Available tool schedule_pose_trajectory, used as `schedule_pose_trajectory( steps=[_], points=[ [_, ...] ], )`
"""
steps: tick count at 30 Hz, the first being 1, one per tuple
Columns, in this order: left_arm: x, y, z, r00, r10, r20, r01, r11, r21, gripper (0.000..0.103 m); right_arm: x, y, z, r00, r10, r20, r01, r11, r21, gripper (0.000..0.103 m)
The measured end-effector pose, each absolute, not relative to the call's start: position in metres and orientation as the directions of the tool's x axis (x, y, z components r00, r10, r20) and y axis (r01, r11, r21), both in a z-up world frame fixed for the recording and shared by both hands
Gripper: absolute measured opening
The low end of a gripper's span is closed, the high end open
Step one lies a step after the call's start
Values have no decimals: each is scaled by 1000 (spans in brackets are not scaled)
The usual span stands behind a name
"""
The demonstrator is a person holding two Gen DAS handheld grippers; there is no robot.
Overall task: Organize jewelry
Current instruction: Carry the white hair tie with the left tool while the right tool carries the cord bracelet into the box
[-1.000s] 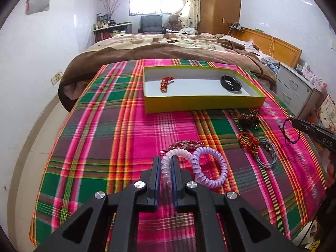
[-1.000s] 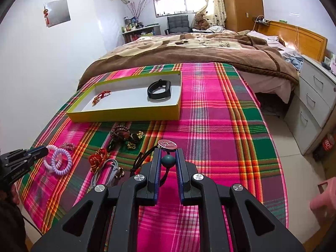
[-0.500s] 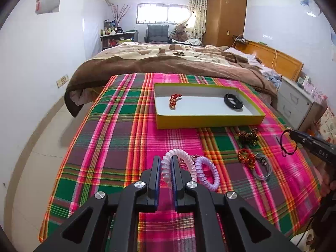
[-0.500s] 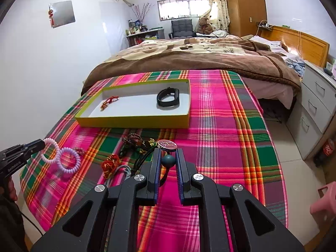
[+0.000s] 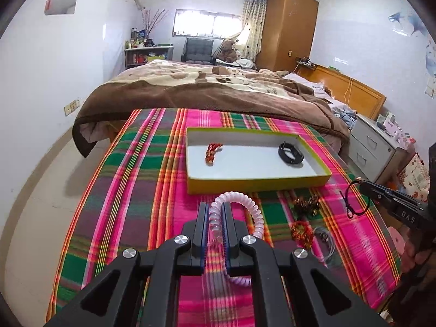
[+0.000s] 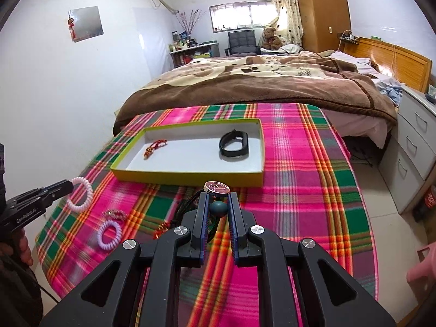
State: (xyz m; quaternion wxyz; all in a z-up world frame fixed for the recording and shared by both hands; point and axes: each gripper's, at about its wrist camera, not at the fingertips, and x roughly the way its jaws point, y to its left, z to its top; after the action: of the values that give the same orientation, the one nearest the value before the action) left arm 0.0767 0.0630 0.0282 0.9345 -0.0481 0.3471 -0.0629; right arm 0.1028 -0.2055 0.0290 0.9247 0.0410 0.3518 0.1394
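Note:
My left gripper [image 5: 215, 207] is shut on a pale pink spiral bracelet [image 5: 252, 209] and holds it above the plaid cloth; it also shows in the right wrist view [image 6: 80, 193]. My right gripper [image 6: 218, 199] is shut on a black cord necklace with a round pendant [image 6: 217, 186] and a dark bead; the cord loop shows in the left wrist view [image 5: 354, 203]. The yellow-rimmed box [image 5: 259, 184] lies ahead, holding a red braided bracelet [image 5: 211, 152] and a black band [image 5: 290, 152]. A purple spiral bracelet [image 6: 109, 235] lies on the cloth.
More jewelry lies on the cloth: a bronze bead piece [image 5: 306, 205], a red-gold piece [image 5: 301, 231], a grey cord [image 5: 325, 242], a small red chain [image 6: 115, 214]. The brown-blanket bed [image 5: 207, 90] is behind, grey drawers [image 6: 414, 147] at right, wall at left.
My left gripper has lifted the pink spiral bracelet away from the purple one, which stays on the cloth. Both grippers have risen and pulled back from the box.

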Motion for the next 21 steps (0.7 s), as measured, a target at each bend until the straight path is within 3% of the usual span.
schedule_pose_trajectory(
  steps=[21],
  points=[
    [193, 55, 18, 705, -207, -679, 118, 977, -175, 9, 224, -174, 27, 665, 305, -682, -226, 952, 206, 14]
  ],
)
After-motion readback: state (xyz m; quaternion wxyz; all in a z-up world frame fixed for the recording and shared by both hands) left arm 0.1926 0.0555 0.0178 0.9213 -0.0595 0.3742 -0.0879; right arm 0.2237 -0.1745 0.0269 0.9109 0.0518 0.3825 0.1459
